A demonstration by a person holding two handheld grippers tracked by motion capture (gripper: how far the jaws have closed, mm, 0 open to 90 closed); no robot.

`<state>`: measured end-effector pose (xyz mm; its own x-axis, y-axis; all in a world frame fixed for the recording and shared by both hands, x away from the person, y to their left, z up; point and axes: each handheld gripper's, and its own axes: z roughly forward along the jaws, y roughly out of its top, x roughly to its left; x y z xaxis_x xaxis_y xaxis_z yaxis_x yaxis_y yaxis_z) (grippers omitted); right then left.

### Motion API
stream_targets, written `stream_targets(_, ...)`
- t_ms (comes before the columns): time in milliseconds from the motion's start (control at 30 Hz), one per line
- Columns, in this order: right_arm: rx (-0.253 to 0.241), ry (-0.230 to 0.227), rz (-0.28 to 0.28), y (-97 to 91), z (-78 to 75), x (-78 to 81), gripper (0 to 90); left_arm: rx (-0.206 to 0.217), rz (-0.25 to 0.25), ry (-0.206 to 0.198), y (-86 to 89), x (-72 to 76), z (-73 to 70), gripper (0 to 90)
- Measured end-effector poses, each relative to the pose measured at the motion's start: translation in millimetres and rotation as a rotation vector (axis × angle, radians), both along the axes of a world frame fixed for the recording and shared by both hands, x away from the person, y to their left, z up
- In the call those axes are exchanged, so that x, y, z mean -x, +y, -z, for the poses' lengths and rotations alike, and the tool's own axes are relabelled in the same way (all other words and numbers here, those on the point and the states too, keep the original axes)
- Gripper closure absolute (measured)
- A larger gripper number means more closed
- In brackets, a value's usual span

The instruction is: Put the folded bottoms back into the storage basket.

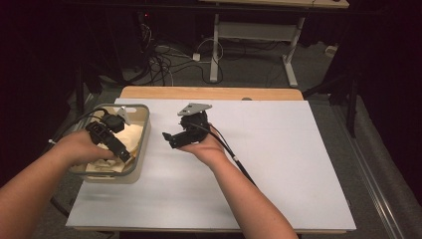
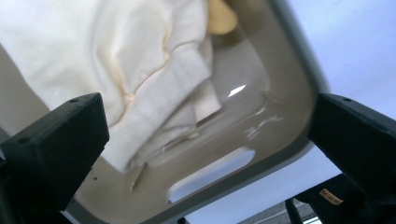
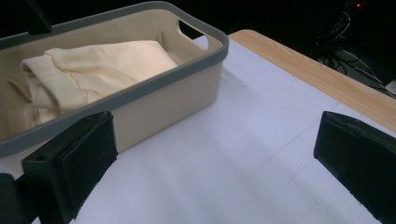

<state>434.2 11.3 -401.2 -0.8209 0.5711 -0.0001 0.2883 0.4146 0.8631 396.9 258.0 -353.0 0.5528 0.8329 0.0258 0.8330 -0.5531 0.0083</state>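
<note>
A beige bin with a grey rim (image 1: 146,134) stands at the left edge of the white table (image 1: 278,149). A folded cream cloth (image 1: 132,137) lies inside it. My left gripper (image 1: 125,153) hovers over the bin, open, with nothing between its jaws. In the left gripper view the cloth (image 2: 140,70) lies loose below the gripper (image 2: 205,140), beside the bin's handle slot (image 2: 210,175). My right gripper (image 1: 169,140) is held over the table just right of the bin, pointing toward it, open and empty. The right gripper view shows the bin (image 3: 177,93) and the cloth (image 3: 93,70) beyond the right gripper (image 3: 210,158).
The table's wooden far edge (image 1: 209,92) shows beyond the white sheet. The right gripper's cable (image 1: 239,164) trails across the table along the forearm. Behind the table are floor cables (image 1: 164,64) and the legs of another desk (image 1: 215,50).
</note>
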Motion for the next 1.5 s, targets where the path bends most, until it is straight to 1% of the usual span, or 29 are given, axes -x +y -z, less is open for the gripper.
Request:
stream_targets(100,0.007,-0.01,0.014,-12.7,0.7,5.6,0.5,-0.002,0.015,0.0,-9.7,1.1,-0.7,0.0)
stream_targets(167,0.008,-0.008,0.03,-23.0,0.9,10.3,0.5,-0.01,0.027,0.001,-16.5,1.6,-0.5,0.0)
stream_targets(333,0.013,-0.004,0.056,-44.6,3.9,18.7,0.5,-0.004,0.055,-0.005,-36.1,3.2,1.2,0.0)
stream_targets(500,0.019,-0.008,0.082,-65.9,11.8,27.8,0.5,-0.006,0.078,0.0,-53.1,2.0,3.4,0.0)
stream_targets(600,0.022,-0.01,0.091,-75.8,16.3,31.5,0.5,-0.012,0.098,0.003,-63.9,1.5,4.5,0.0)
stream_targets(733,0.021,-0.008,0.103,-88.8,22.1,37.3,0.5,-0.007,0.119,0.004,-76.4,0.5,6.4,0.0)
stream_targets(1000,0.02,-0.006,0.119,-113.4,34.7,51.0,0.5,-0.001,0.156,0.007,-97.5,-0.2,19.7,0.0)
stream_targets(1100,0.019,-0.018,0.126,-123.0,38.3,56.3,0.5,0.016,0.177,0.011,-106.0,0.2,24.8,0.0)
stream_targets(1133,0.026,-0.021,0.128,-126.0,39.4,57.7,0.5,0.02,0.184,0.011,-108.9,0.5,26.8,0.0)
stream_targets(1167,0.026,-0.017,0.133,-129.1,40.5,59.5,0.5,0.02,0.192,0.013,-111.7,0.7,28.7,0.0)
stream_targets(1233,0.031,-0.026,0.14,-136.3,43.4,62.8,0.5,0.029,0.201,0.012,-117.1,0.9,32.9,0.0)
stream_targets(1433,0.043,-0.032,0.172,-155.8,53.2,74.8,0.6,0.043,0.231,0.015,-130.6,1.0,47.9,0.0)
stream_targets(1500,0.033,-0.03,0.183,-162.9,57.1,78.6,0.6,0.04,0.243,0.016,-134.9,1.3,52.9,0.0)
